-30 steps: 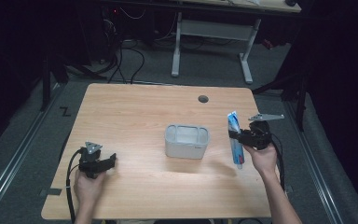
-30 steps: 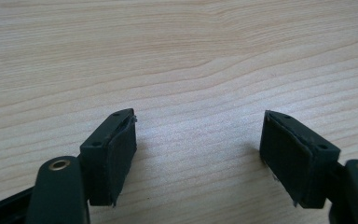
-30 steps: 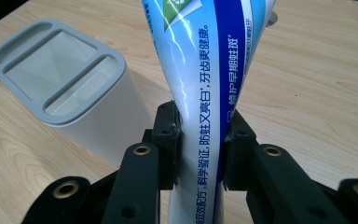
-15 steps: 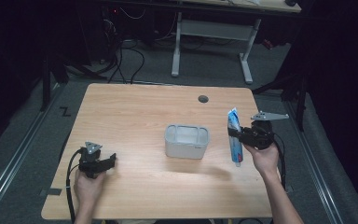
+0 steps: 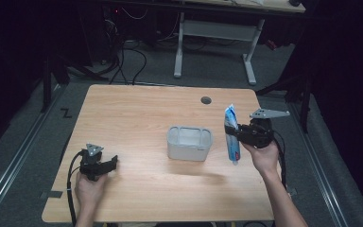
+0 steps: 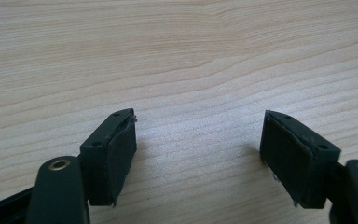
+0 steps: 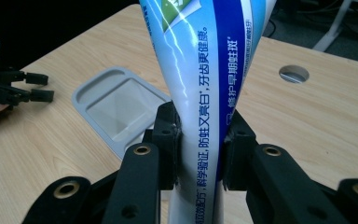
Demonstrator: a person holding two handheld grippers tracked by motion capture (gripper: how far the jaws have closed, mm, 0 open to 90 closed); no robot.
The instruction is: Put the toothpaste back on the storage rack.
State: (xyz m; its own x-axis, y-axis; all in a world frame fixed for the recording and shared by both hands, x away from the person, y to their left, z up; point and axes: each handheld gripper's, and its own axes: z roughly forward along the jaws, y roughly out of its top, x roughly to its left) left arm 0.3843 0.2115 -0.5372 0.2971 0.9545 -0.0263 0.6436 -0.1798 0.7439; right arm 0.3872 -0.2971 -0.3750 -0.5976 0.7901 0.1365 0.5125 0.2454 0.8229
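Toothpaste [image 5: 231, 135] is pinched upright by the right tool [image 5: 240, 135], above the wooden tabletop [image 5: 142, 113] beside a grey tray [image 5: 189, 143]. Dark floor, cables and a desk frame [image 5: 215, 35] are seen behind. Chinese print is resolved in the right gripper view; the left tool [image 6: 198, 154] is seen spread, empty.

The grey tray [image 5: 189, 143] stands at the desk's [image 5: 142, 109] centre, the one obstacle; bare wood lies open all round it. At its 3 o'clock the right claw [image 5: 232, 135] holds an upright toothpaste tube [image 5: 231, 133], narrowing that passage; the left claw [image 5: 109, 163] sits well apart at 8 o'clock
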